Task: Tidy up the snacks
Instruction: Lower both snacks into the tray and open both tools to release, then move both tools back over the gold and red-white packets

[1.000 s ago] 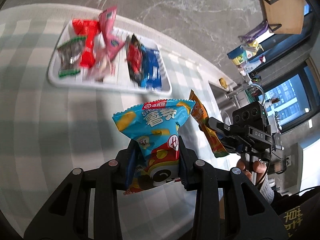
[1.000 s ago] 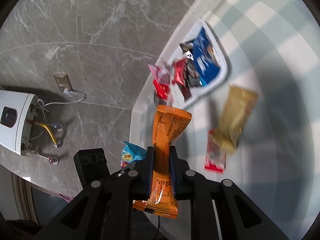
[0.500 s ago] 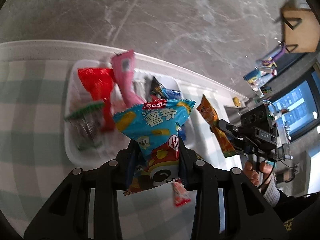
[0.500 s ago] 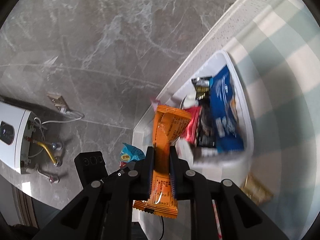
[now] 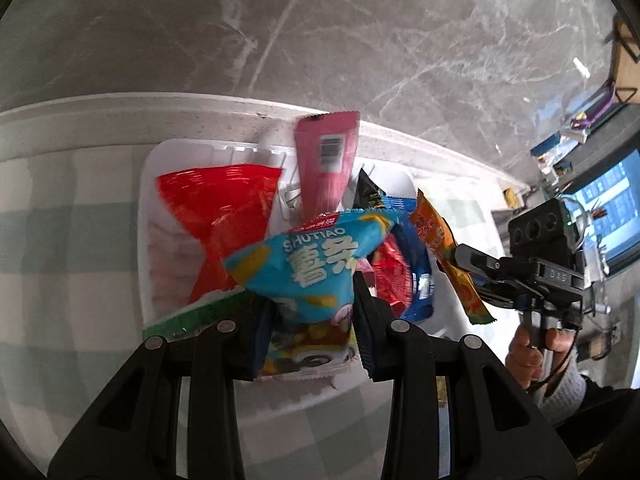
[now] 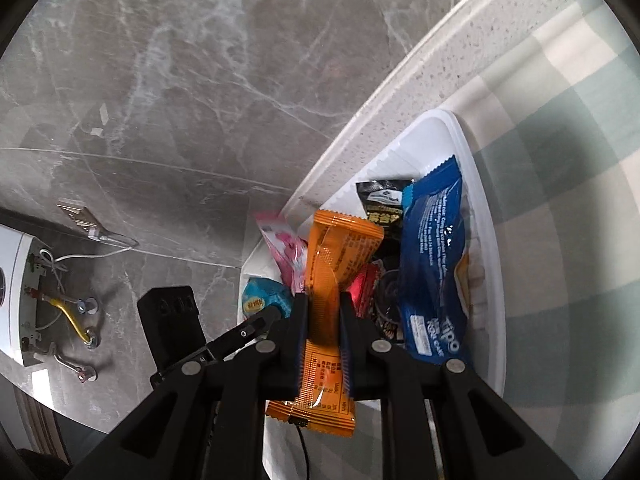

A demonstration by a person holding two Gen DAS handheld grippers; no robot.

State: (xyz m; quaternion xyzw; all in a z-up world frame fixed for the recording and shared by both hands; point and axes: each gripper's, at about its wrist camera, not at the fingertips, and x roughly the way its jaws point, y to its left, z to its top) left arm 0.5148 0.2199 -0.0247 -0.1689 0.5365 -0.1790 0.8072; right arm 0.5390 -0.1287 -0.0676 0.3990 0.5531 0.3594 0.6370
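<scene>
My left gripper (image 5: pixel 314 320) is shut on a light-blue chip bag (image 5: pixel 316 264), held just above the white tray (image 5: pixel 146 184). My right gripper (image 6: pixel 323 320) is shut on an orange snack bar (image 6: pixel 332 280), held over the tray's (image 6: pixel 486 216) near end. The right gripper and its orange bar (image 5: pixel 440 248) also show in the left wrist view at the tray's right side. The tray holds a red packet (image 5: pixel 216 208), a pink packet (image 5: pixel 326 160), a blue packet (image 6: pixel 434 264), a black packet (image 6: pixel 380 204) and others.
The tray sits on a green-and-white checked cloth (image 5: pixel 60 260) near the table's white back edge (image 5: pixel 100 116), against a grey marble wall (image 5: pixel 320 32). A white appliance with wires (image 6: pixel 24 300) is on the wall at left in the right wrist view.
Both grippers have moved toward the tray with their snacks and now hang over it. The blue bag has tilted to the left. The loose snacks on the cloth have dropped out of view.
</scene>
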